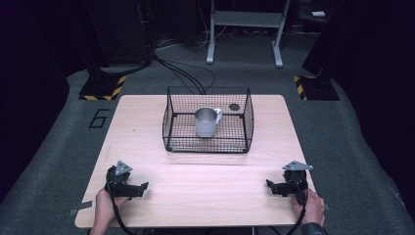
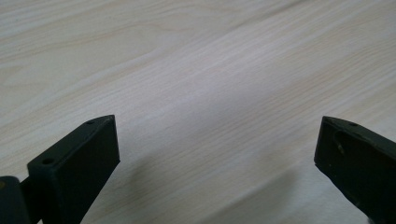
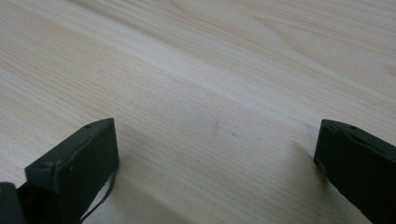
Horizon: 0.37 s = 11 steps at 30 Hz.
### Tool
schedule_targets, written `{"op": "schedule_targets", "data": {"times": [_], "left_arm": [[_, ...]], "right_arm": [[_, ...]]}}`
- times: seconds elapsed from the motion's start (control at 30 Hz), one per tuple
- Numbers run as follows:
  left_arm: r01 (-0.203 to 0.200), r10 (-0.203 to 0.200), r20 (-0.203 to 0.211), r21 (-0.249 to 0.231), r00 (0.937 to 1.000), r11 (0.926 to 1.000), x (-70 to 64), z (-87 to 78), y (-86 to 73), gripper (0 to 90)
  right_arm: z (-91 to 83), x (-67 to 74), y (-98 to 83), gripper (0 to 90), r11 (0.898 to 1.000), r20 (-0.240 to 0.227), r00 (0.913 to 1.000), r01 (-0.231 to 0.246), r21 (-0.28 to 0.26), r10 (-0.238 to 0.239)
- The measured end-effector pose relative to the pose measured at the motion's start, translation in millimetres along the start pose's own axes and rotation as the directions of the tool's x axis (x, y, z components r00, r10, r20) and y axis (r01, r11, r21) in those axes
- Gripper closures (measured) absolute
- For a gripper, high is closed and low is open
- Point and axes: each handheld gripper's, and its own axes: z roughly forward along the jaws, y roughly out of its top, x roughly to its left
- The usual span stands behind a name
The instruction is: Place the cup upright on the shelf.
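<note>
Mug (image 1: 207,122) in basket (image 1: 172,113); each hand-held gripper (image 1: 142,187) (image 1: 269,185) rests low, jaws apart.

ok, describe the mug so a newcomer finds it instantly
On the wooden table, a black wire basket sits toward the far edge. The metal mug stands upright inside, handle to the right; the basket's other item is a small dark disc.

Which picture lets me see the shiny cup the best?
The high view: the cup stands upright inside the wire basket on the table, handle to the right. The left and right tool views look down at bare wood between open jaws.
</note>
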Motion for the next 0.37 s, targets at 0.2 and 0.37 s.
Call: {"op": "schedule_targets", "data": {"times": [0.2,0.37], "left_arm": [[0.013,-0.014,-0.027,-0.035,0.9995,0.9993,2.4,6.6,-10.2,0.0],[0.014,-0.015,-0.027,-0.035,0.9995,0.9993,2.7,6.5,-10.4,0.0]], "right_arm": [[0.0,0.0,0.0,0.0,1.0,0.0,1.0,0.0,0.0,0.0],[0.0,0.0,0.0,0.0,1.0,0.0,1.0,0.0,0.0,0.0]]}}
